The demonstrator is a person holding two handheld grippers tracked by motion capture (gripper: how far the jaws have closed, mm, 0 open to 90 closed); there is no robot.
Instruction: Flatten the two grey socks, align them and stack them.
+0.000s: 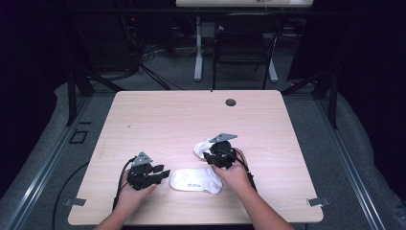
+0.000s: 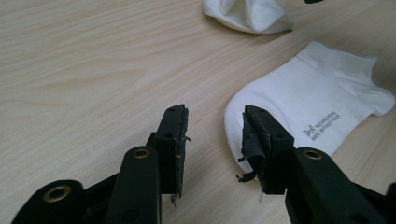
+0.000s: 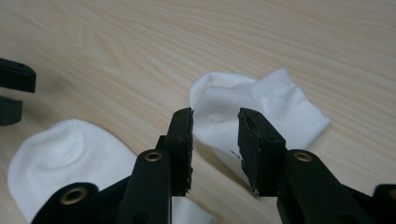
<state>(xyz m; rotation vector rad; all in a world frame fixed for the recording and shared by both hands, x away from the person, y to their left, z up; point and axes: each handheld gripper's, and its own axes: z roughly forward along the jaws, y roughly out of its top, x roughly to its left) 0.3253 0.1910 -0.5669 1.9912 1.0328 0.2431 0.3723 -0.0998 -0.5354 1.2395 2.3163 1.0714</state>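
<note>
Two white ankle socks are seen on a pale wooden worktop (image 1: 143, 115), toward its near edge. The flat sock (image 1: 197, 180), printed with small grey lettering, is laid with its long axis running roughly along that near edge, toe toward the left gripper (image 1: 162, 173). The crumpled sock (image 1: 203, 147) is set just behind it, farther from the near edge and apart from it.

The left gripper's jaws are held parted and empty, just short of the flat sock's toe; in the left gripper view the toe (image 2: 236, 112) is caught directly ahead of the right-hand jaw, not between the two.

The right gripper (image 1: 214, 158) is poised over the crumpled sock. Its jaws are also parted with nothing clamped, and in the right gripper view the crumpled sock (image 3: 261, 100) is framed straight ahead through the gap, its cuff opening turned toward them.

The right gripper is judged the nearer to the crumpled sock, the left to the flat one; each sock lies ahead of its own gripper, so a short forward reach would be needed.
</note>
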